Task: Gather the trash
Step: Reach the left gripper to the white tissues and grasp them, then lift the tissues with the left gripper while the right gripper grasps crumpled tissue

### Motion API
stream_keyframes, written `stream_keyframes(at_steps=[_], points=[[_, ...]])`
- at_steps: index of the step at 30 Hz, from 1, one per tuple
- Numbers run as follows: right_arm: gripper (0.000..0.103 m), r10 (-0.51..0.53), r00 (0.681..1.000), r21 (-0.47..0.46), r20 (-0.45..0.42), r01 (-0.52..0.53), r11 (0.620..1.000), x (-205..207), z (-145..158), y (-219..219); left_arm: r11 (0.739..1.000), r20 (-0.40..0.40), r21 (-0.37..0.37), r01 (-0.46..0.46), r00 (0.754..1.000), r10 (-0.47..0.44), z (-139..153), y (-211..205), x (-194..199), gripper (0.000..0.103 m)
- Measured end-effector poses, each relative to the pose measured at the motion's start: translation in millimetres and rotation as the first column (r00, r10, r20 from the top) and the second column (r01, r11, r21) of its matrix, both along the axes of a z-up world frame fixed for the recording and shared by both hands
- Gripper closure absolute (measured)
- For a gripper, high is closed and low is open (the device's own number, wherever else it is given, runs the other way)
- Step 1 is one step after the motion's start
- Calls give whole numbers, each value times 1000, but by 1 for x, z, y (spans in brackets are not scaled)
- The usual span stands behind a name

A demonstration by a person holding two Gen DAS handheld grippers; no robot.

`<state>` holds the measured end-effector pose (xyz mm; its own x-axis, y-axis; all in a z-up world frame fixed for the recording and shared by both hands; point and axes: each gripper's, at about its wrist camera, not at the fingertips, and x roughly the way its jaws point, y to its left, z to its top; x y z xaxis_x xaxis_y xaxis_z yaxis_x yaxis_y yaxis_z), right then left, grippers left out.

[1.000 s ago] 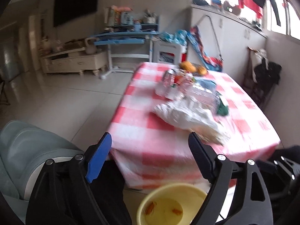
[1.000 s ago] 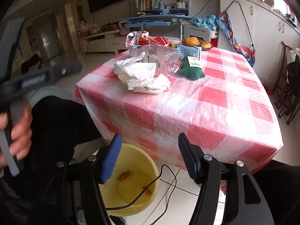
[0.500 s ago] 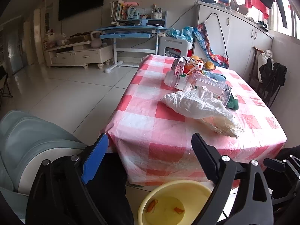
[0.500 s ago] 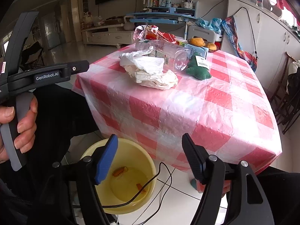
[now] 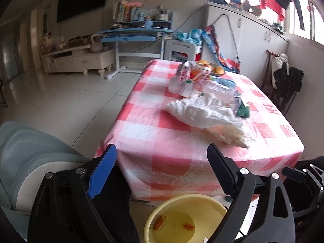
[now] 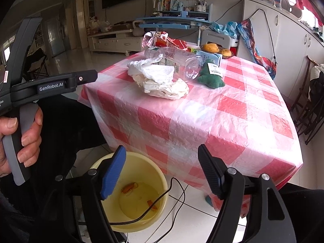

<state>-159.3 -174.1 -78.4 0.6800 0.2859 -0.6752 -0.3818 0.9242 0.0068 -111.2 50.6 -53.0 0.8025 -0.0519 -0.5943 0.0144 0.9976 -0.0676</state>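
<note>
Crumpled paper (image 6: 160,81) on table (image 6: 232,117), beyond both tongs | left tongs (image 5: 162,172) wide | right tongs (image 6: 160,172) wide

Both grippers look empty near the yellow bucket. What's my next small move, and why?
Probably reach the right gripper forward to the crumpled white bag: both grippers are open and empty, the bag is the nearest trash on the table, and the yellow bucket sits below.

Left cam was smeary, so the stuff at the far end of the table (image 5: 154,125) was mush for me; couldn't read the snack packet (image 5: 185,74). The yellow bucket (image 5: 162,208) got cut off by the bottom edge and my left gripper (image 5: 161,170). On the right cam the crumpled white bag (image 6: 160,81) covered part of the clear bottle (image 6: 178,61), and the green plush toy's (image 6: 210,77) tag was too small to read.
</note>
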Motion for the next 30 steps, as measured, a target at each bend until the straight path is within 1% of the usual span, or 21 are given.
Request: stream_keyframes(at_steps=[2, 4, 5, 7, 8, 9, 11, 12, 15, 16, 18, 19, 20, 21, 22, 23, 24, 25, 27, 29, 30], points=[[31, -3, 1000, 10, 0, 3, 1000, 0, 0, -2, 999, 1, -1, 41, 999, -41, 2, -7, 2, 13], [31, -5, 1000, 19, -1, 5, 1000, 1, 0, -3, 996, -21, -11, 85, 996, -85, 3, -14, 7, 13], [31, -6, 1000, 22, -2, 6, 1000, 1, 0, -3, 994, -36, -43, 106, 994, -107, 5, -17, 11, 13], [30, -5, 1000, 29, -2, 5, 1000, 2, 1, -4, 981, -65, -146, 131, 988, -141, 11, -18, 23, 12], [30, -5, 1000, 33, -2, 5, 999, 2, 1, -4, 973, -78, -190, 128, 986, -145, 13, -18, 31, 11], [30, -4, 1000, 36, -2, 4, 999, 2, 1, -5, 968, -92, -222, 115, 986, -138, 16, -20, 39, 10], [30, -5, 1000, 43, -3, 5, 999, 2, 1, -5, 965, -112, -244, 97, 986, -127, 17, -23, 53, 9], [30, -6, 1000, 47, -4, 6, 999, 2, 1, -6, 967, -114, -235, 95, 986, -124, 18, -27, 58, 9], [30, -11, 1000, 63, -8, 12, 998, 4, 1, -9, 980, -83, -155, 128, 986, -142, 23, -42, 68, 9], [30, -14, 1000, 68, -11, 15, 998, 5, 1, -10, 982, -79, -116, 148, 984, -157, 23, -49, 70, 9], [30, -18, 1000, 78, -18, 20, 997, 6, 0, -11, 983, -94, -55, 175, 979, -180, 17, -60, 77, 9], [30, -19, 1000, 81, -22, 21, 996, 7, 0, -12, 982, -105, -39, 184, 977, -187, 17, -61, 82, 11], [30, -19, 999, 84, -25, 21, 996, 8, -1, -12, 979, -129, -19, 202, 971, -202, 11, -66, 89, 15], [30, -18, 999, 86, -27, 20, 996, 8, -1, -12, 977, -147, -7, 213, 966, -212, 8, -68, 94, 28], [30, -16, 1000, 89, -26, 18, 996, 8, -1, -12, 973, -180, 9, 230, 958, -225, 2, -72, 101, 44], [30, -15, 1000, 91, -25, 17, 996, 8, -1, -12, 970, -210, 8, 244, 949, -237, -3, -73, 108, 52], [30, -14, 1000, 95, -25, 17, 995, 8, 0, -12, 969, -222, -6, 248, 944, -243, -6, -72, 111, 66], [30, -15, 1000, 98, -25, 18, 995, 8, 0, -13, 969, -226, -42, 244, 942, -247, -6, -69, 114, 74], [30, -19, 999, 105, -28, 22, 994, 9, 0, -14, 968, -217, -101, 229, 944, -247, -2, -60, 118, 83], [30, -19, 999, 110, -30, 22, 994, 11, 0, -14, 959, -207, -185, 215, 946, -251, 1, -48, 120, 84], [30, -16, 999, 111, -32, 19, 994, 12, 0, -13, 955, -204, -212, 208, 946, -251, 0, -45, 120, 84]])
